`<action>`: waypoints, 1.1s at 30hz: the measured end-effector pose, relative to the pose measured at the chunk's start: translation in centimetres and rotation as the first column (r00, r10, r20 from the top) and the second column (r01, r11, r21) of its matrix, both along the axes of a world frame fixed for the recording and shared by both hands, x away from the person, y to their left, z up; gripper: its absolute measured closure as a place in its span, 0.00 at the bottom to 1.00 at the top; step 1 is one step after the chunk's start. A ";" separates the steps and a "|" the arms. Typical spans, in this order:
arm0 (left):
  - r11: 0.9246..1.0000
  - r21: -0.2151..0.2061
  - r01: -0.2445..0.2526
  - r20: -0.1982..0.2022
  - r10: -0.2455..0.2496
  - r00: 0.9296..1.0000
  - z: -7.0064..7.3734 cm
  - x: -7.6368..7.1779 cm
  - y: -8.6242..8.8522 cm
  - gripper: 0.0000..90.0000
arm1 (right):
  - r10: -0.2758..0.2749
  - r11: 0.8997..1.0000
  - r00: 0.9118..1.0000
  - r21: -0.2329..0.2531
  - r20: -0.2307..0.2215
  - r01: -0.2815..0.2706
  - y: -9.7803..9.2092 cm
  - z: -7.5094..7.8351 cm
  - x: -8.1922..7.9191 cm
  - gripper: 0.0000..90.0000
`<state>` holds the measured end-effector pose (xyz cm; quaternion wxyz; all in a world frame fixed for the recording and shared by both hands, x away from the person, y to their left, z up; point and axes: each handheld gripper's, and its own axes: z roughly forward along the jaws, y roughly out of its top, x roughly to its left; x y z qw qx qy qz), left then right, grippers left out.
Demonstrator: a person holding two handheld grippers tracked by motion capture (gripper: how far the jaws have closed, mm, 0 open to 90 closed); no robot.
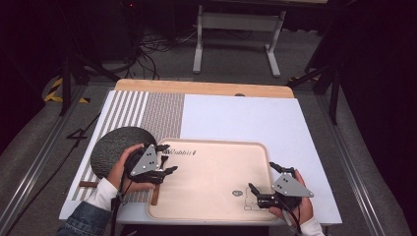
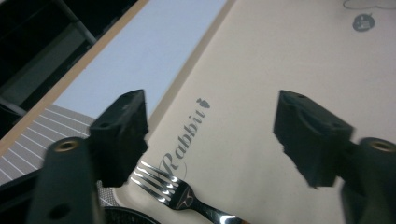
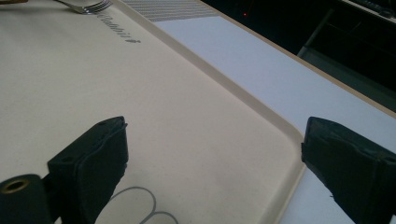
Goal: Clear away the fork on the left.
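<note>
The work in hand looks like picking up the fork (image 2: 180,198), which lies on the beige tray (image 1: 216,196) near its upper left corner, tines by the printed "Rabbit" wordmark (image 2: 184,140). In the left gripper view the fork sits at the bottom centre of the frame, tines toward the left jaw and handle running off the lower edge.

At the left of the high view, the left hand-held gripper (image 1: 166,158) hovers over that corner with its jaws spread wide and nothing between them. To do this well, I judge it should centre the jaws across the fork's neck or handle rather than the tines, come down low so the pads catch the thin metal against the flat tray, and close gently, since a smooth fork can skid or pivot.

At the lower right of the high view, the right hand-held gripper (image 1: 263,179) is also spread wide and empty, straddling the tray's right rim by a small grey printed drawing (image 1: 246,198); it could steady the tray.

The desk (image 1: 236,115) has a white top with a wooden far edge. A striped grey mat (image 1: 147,110) lies at the upper left, and a dark round woven mat (image 1: 115,147) lies beside the tray. Beyond, the room is dark, with cables on the floor and a white frame stand (image 1: 238,34) at the top centre
</note>
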<state>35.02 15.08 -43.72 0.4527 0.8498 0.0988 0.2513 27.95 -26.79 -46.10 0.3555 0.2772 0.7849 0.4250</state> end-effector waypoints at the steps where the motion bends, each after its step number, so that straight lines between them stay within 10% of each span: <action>1: 1.000 -0.012 -0.006 0.008 0.007 1.000 0.1 0.0 0.0 0.23 | 0.000 1.000 1.000 0.002 0.002 0.000 0.0 0.0 0.0 0.09; 33: 0.984 -0.133 -0.119 0.125 0.135 0.983 1.1 -2.8 4.5 0.09 | -0.016 1.000 0.999 0.004 0.042 0.016 -0.1 0.6 -0.5 0.09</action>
